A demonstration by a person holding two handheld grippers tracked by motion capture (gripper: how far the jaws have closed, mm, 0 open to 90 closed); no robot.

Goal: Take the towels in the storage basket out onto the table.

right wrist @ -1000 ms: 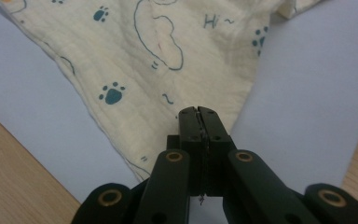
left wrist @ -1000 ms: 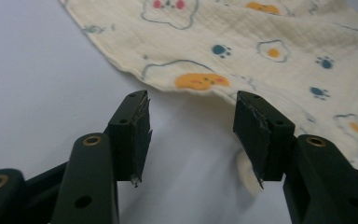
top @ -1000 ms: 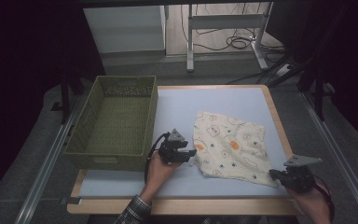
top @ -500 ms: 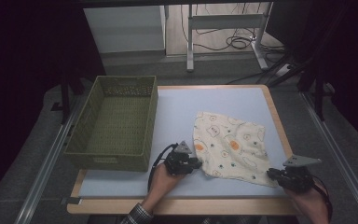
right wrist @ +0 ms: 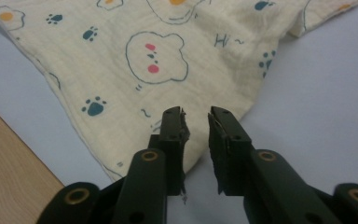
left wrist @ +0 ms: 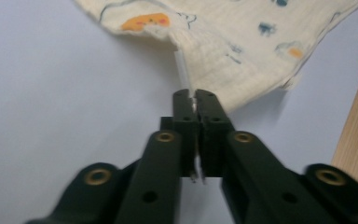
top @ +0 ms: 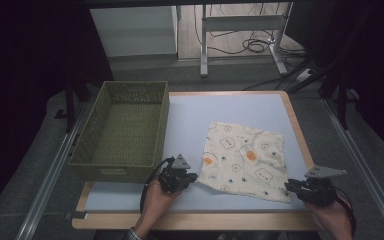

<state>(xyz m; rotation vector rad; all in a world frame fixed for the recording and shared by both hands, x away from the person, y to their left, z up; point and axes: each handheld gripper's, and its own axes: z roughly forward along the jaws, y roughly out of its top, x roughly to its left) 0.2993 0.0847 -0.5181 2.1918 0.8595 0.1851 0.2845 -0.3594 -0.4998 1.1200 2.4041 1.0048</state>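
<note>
A cream cloth (top: 245, 160) printed with small animals and fried eggs lies spread on the pale blue bench (top: 220, 112), to the right of a green basket (top: 122, 130). The left gripper (left wrist: 195, 100) sits at the cloth's near left corner, its fingers (left wrist: 182, 109) pressed together on a thin white tag at the cloth's edge. The right gripper (right wrist: 196, 116) is at the near right corner, its fingers (right wrist: 172, 123) a narrow gap apart, one over the cloth's edge, holding nothing

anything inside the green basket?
The green basket looks empty: its woven floor and far wall show bare in the high view. The strip of floor right behind the near wall is hidden. The cloth lies beside it on the table.
</note>
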